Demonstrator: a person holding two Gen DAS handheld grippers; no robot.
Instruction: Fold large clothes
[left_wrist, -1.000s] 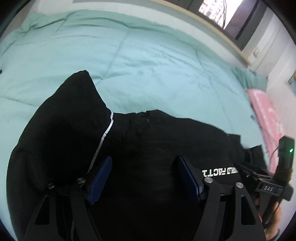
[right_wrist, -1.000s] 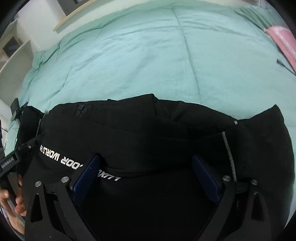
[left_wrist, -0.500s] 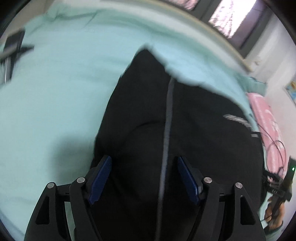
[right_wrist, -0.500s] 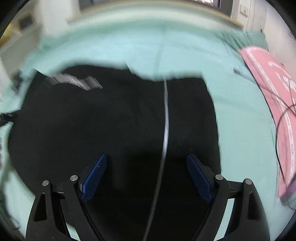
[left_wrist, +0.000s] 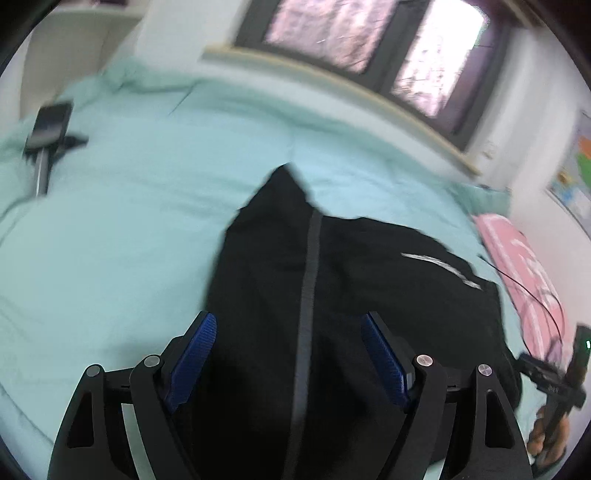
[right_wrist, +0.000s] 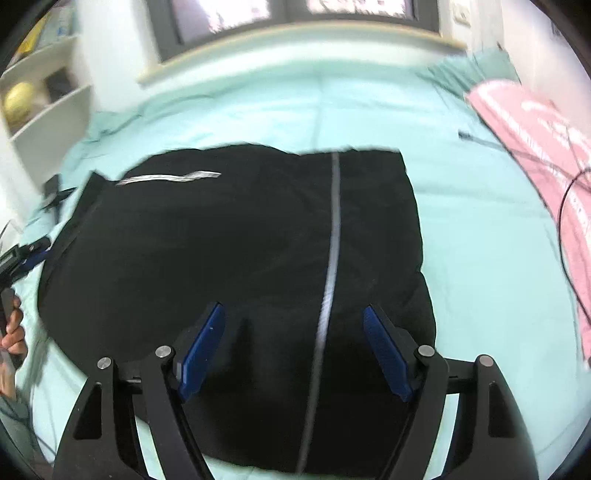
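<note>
both grippers (left_wrist: 288, 354) (right_wrist: 293, 350) gape wide above black garment (right_wrist: 240, 240), holding nothing

The black garment (right_wrist: 229, 251) is showing as soft, matt cloth, soaking up the light, with a thin grey stripe (right_wrist: 334, 221) and a white printed strip (right_wrist: 166, 178) catching a faint sheen. The quilt (left_wrist: 110, 240) under it is looking like smooth pale-green cotton, stitched into panels (slightly crumpled at the far edge). A pink cloth (right_wrist: 535, 140) is lying matt and soft-looking at the side. The left gripper (left_wrist: 288, 354) and right gripper (right_wrist: 293, 350) are showing matt black plastic arms, bright metal rivets, and blue ribbed pads (left_wrist: 194, 347) looking rubbery.
</note>
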